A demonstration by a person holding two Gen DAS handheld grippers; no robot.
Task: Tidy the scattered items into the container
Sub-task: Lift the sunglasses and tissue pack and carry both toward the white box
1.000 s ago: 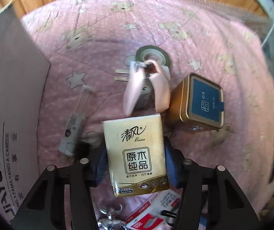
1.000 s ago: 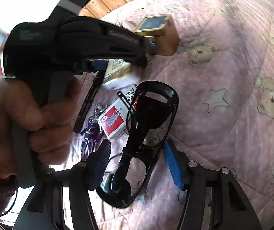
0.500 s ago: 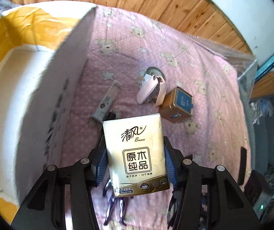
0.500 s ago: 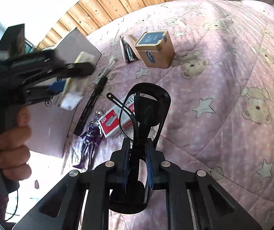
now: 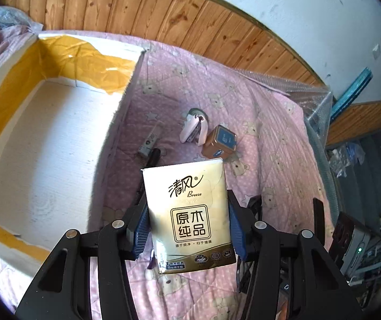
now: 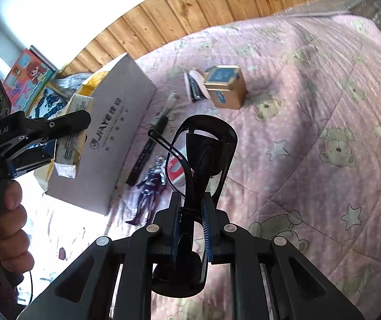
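Left gripper [image 5: 187,229] clamps the tissue pack [image 5: 189,213] upright, held above the bed just beside the cardboard box [image 5: 43,146]. Right gripper [image 6: 192,229] is closed on black glasses [image 6: 203,146], lifted off the quilt. Carry the pack fully over the box wall, lower inside, then release; glasses follow.

The box [image 5: 43,144] lies open on top, its white floor bare, with only its near wall [image 6: 105,144] rising beside the bed's clutter. A pen [image 6: 147,152], figure [image 6: 150,186] and tin [image 6: 226,88] crowd the bed [image 6: 323,106] next to that wall; the bed's right side lies bare.
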